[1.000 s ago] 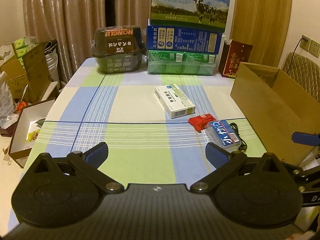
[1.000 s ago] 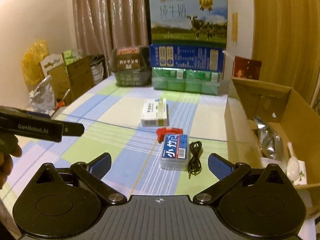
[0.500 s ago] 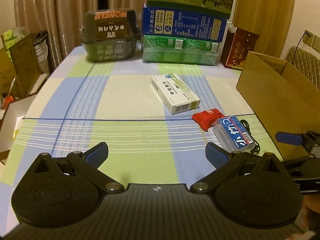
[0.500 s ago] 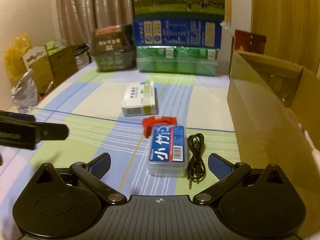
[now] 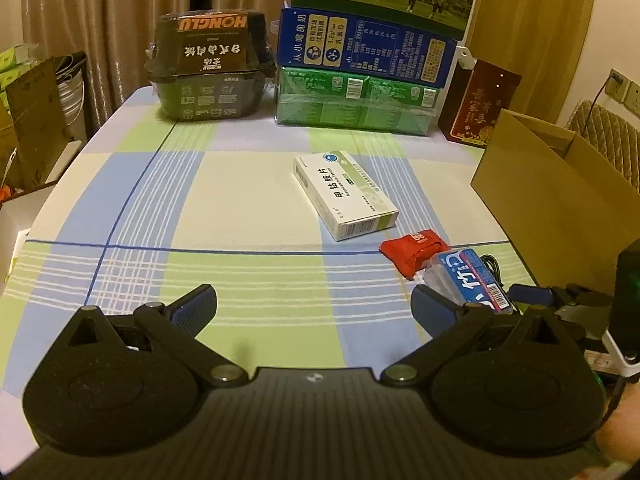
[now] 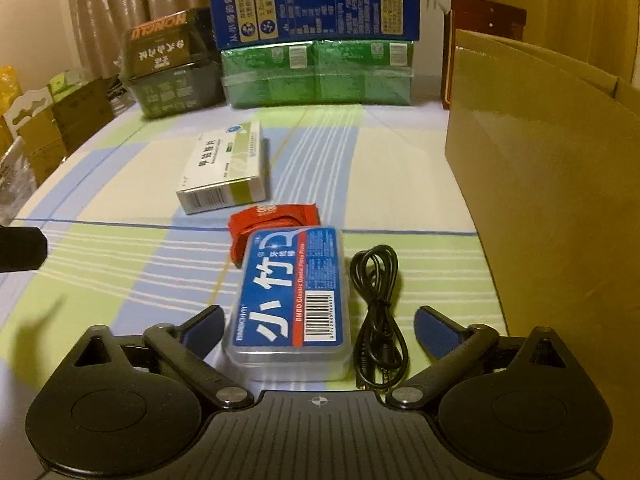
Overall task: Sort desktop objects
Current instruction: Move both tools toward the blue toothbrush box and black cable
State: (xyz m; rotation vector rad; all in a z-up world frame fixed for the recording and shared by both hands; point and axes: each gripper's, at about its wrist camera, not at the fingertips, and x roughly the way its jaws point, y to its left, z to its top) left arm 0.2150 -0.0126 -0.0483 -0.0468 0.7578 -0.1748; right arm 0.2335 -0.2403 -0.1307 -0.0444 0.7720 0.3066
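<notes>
A clear dental-pick box with a blue label (image 6: pixel 292 300) lies between the open fingers of my right gripper (image 6: pixel 318 326), with a coiled black cable (image 6: pixel 376 300) also inside the gap, to the box's right. Behind the box sit a red packet (image 6: pixel 272 222) and a white-and-green medicine box (image 6: pixel 226 170). My left gripper (image 5: pixel 314 306) hangs open over bare tablecloth; it sees the medicine box (image 5: pixel 344 196), the red packet (image 5: pixel 412 250) and the blue-label box (image 5: pixel 468 278) to its right, plus the right gripper's blue fingertip (image 5: pixel 528 294).
An open brown cardboard box (image 6: pixel 540 184) stands at the table's right side. Stacked milk cartons (image 5: pixel 360 80), a dark food tray pack (image 5: pixel 208 68) and a red gift box (image 5: pixel 480 108) line the far edge. Cartons and bags sit off the table's left.
Both grippers have moved forward and lower. The right gripper has closed in on the blue-label box, which now lies between its open fingers with the cable.
</notes>
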